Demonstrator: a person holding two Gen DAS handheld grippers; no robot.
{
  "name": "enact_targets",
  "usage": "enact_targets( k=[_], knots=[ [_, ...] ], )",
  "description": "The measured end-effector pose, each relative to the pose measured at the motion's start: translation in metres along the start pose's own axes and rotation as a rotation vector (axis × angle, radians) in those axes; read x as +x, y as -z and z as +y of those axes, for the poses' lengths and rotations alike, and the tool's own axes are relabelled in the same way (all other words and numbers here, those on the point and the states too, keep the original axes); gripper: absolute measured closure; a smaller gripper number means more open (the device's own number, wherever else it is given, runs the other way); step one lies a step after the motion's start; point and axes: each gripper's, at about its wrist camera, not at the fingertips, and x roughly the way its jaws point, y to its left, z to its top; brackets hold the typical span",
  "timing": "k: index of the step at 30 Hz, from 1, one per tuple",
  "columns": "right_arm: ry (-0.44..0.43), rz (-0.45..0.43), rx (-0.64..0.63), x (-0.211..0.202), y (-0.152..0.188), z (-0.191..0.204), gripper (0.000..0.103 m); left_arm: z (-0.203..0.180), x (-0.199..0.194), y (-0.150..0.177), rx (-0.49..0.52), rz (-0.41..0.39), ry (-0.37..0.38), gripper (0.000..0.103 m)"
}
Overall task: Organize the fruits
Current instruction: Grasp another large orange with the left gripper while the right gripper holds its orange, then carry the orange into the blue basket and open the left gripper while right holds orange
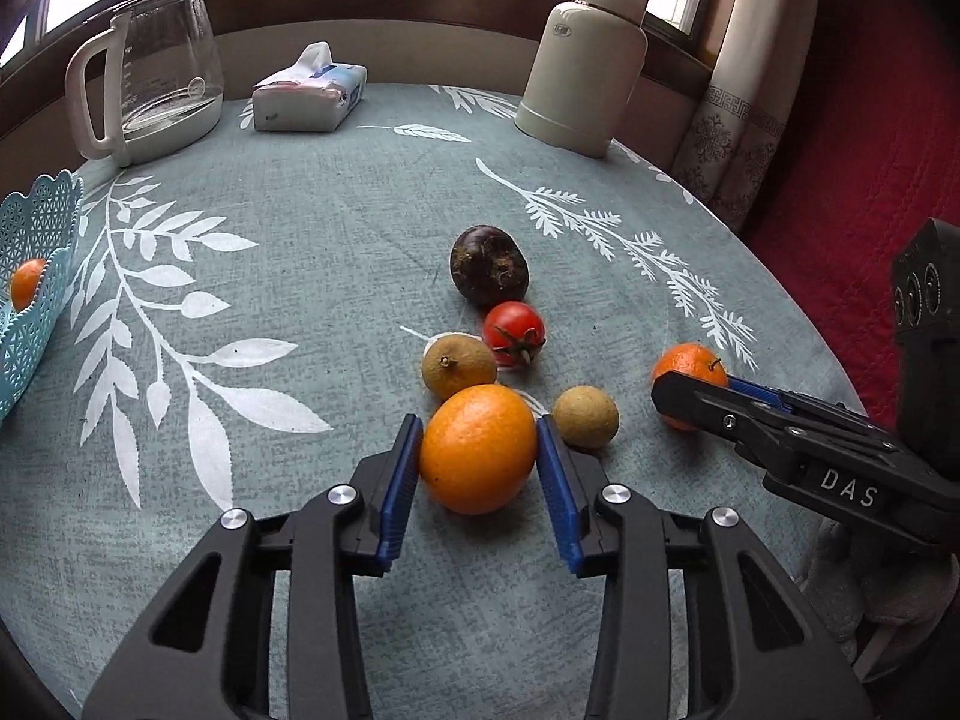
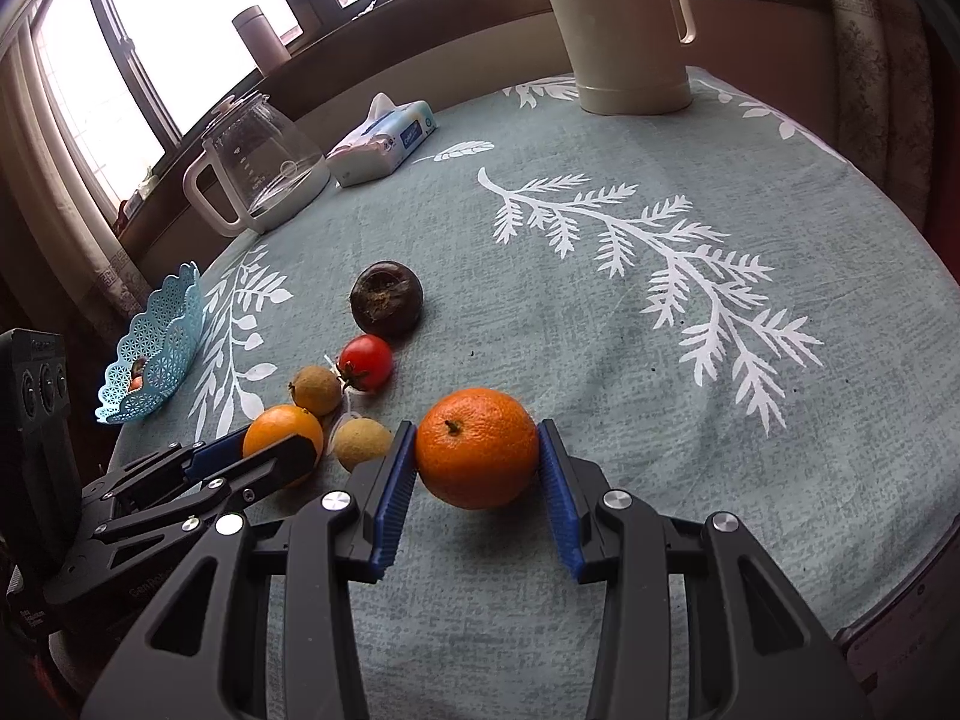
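While the blue basket (image 1: 36,276) sits at the far left edge with one orange fruit inside, our left gripper (image 1: 477,450) clamps the smooth orange (image 1: 477,450) on the tablecloth (image 1: 300,276); to its right, our right gripper (image 2: 477,450) squeezes the stemmed tangerine (image 2: 477,450).

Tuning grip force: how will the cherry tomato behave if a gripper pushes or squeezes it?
The cherry tomato looks round and glossy, so it would probably roll or slip under a push. Its thin skin suggests it bruises easily. It lies against a longan, which a nudge would likely shift too.
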Motion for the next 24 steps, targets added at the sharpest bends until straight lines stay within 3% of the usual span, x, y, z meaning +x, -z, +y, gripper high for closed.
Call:
enact_targets(
  k=[24],
  knots=[
    [0.014,0.005,-0.004,0.002,0.001,0.0,0.062,0.019,-0.028,0.0,-0.082,-0.122,-0.086,0.063]
  ],
)
